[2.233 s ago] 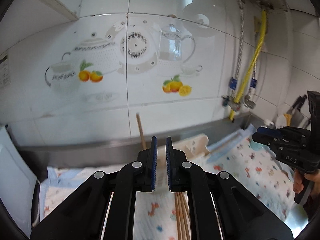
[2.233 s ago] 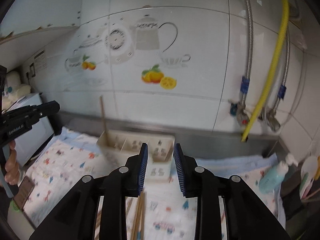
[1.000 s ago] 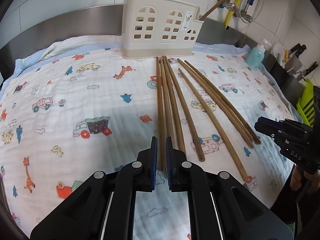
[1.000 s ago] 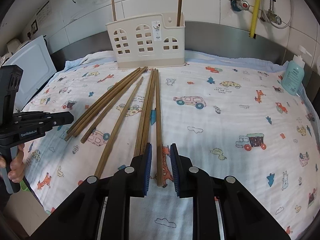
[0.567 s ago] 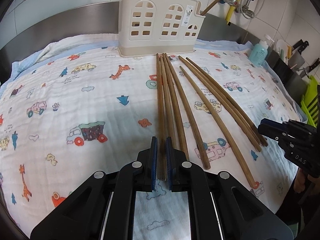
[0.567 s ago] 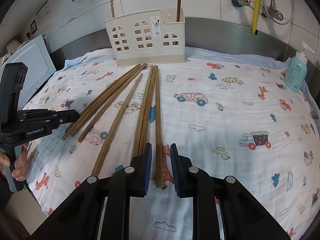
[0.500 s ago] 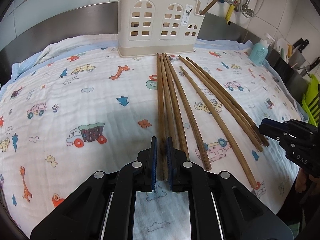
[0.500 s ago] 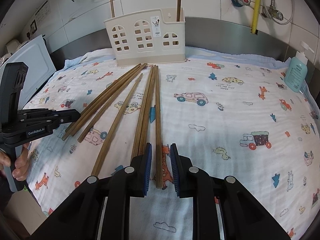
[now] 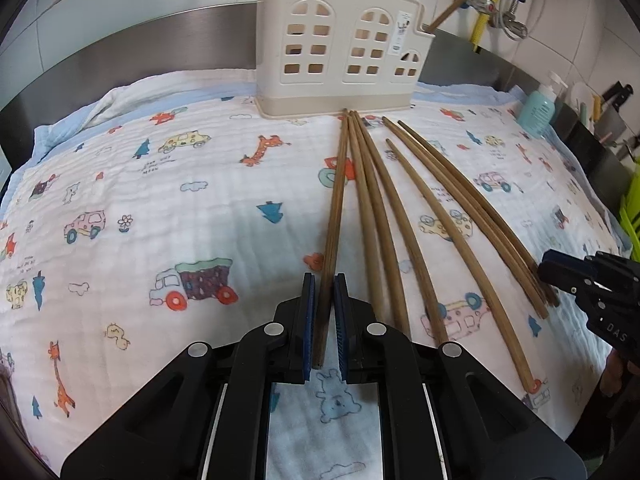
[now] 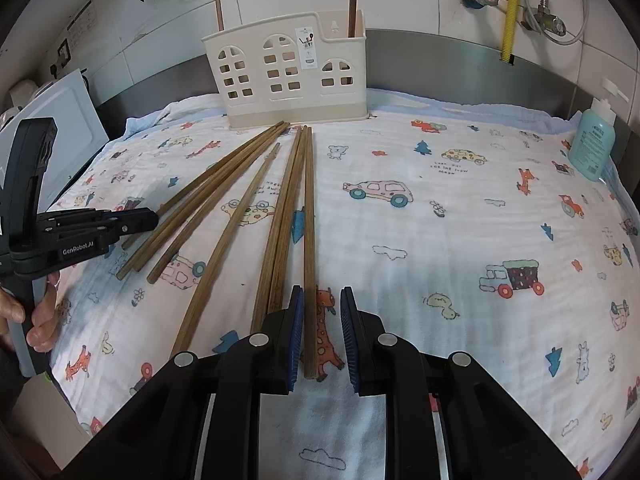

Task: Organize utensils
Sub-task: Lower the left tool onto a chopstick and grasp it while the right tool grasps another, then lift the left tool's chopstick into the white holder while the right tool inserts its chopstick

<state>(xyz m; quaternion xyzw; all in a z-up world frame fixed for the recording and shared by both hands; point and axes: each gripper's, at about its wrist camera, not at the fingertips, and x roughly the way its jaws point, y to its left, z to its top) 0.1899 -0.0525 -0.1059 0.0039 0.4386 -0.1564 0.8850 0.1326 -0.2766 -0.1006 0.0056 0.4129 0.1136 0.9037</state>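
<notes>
Seven loose chopsticks (image 9: 376, 216) fan across the frame's middle on the printed cloth (image 9: 120, 184), tips toward the cream holder (image 9: 340, 44) at top centre, which holds two more. Left gripper (image 9: 324, 320) narrowly straddles the leftmost stick's end; right gripper (image 10: 320, 332) gapes wider around another. A teal bottle (image 10: 594, 140) stands far right.

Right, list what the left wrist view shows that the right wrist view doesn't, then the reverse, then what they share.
Only the left wrist view: the dark knife handle and a green item at the right edge, and the right gripper from the side.

Only the right wrist view: the white appliance at the left, and the left gripper held in a hand.

Both: the cream utensil holder, the loose chopsticks on the printed cloth, the teal bottle and the yellow hose.
</notes>
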